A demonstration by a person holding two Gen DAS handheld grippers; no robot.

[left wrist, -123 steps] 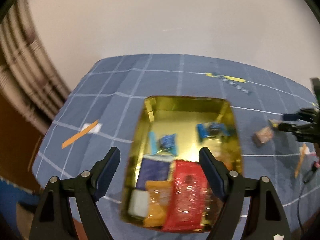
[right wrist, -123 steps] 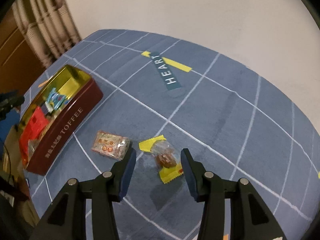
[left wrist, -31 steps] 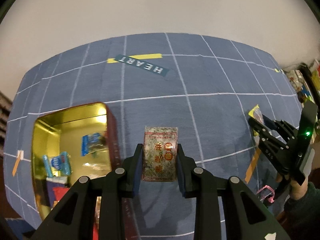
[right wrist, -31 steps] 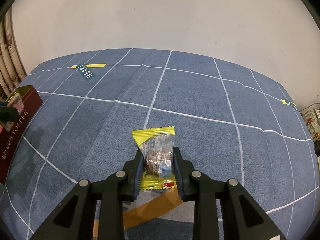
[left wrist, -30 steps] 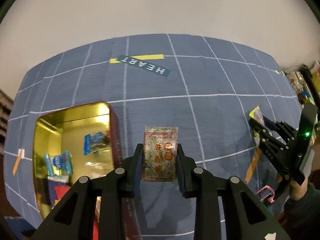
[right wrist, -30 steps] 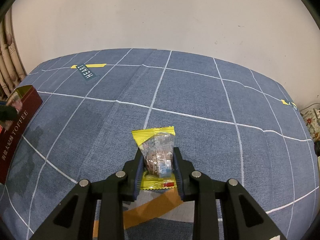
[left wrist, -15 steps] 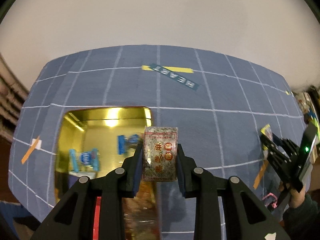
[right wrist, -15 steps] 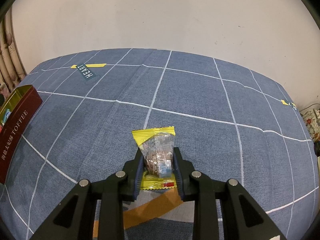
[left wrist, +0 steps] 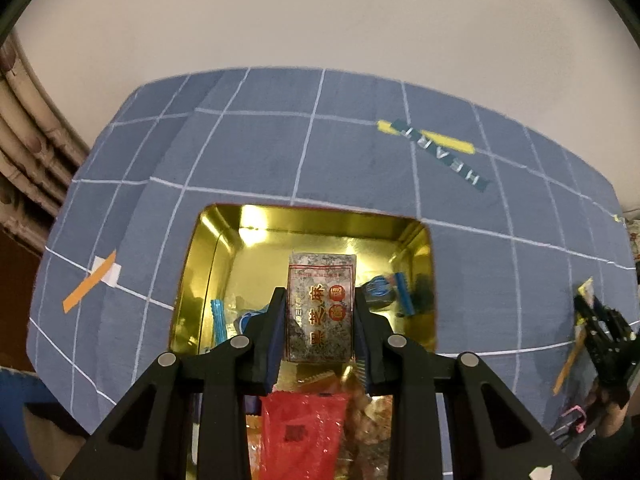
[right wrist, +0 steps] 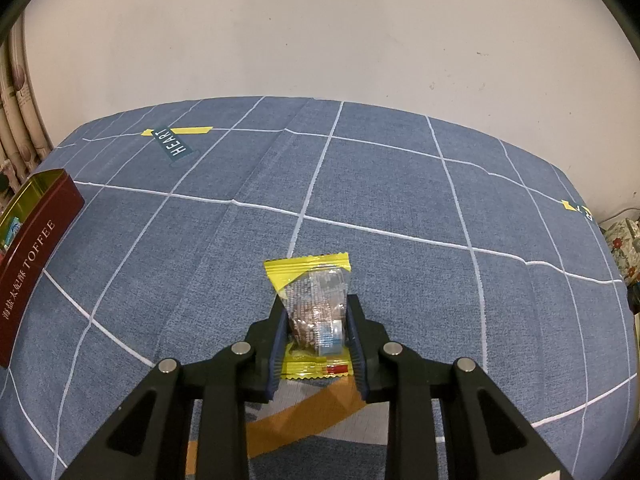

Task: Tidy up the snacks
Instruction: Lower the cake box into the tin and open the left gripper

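My left gripper (left wrist: pixel 318 312) is shut on a grey speckled snack packet (left wrist: pixel 320 308) with red print, held above the open gold-lined toffee tin (left wrist: pixel 208 248). Inside the tin lie blue-wrapped candies (left wrist: pixel 386 290), a red packet (left wrist: pixel 302 428) and other snacks, partly hidden by my fingers. My right gripper (right wrist: pixel 316 320) is shut on a clear packet with yellow ends (right wrist: pixel 314 300), held over the blue checked cloth (right wrist: pixel 400 184). The tin's dark red side (right wrist: pixel 28 260), lettered TOFFEE, shows at the far left of the right wrist view. The right gripper (left wrist: pixel 600 332) also appears at the right edge of the left wrist view.
A blue cloth with white grid lines (left wrist: pixel 280 140) covers the table, with a "HEART" label (left wrist: pixel 440 152) at the back. Orange tape (left wrist: pixel 90 286) lies left of the tin. A plain wall stands behind; curtains (left wrist: pixel 24 148) hang at the left.
My left gripper has carried the grey packet leftward from over the bare cloth to above the tin. The right gripper has stayed still with its yellow-ended packet.
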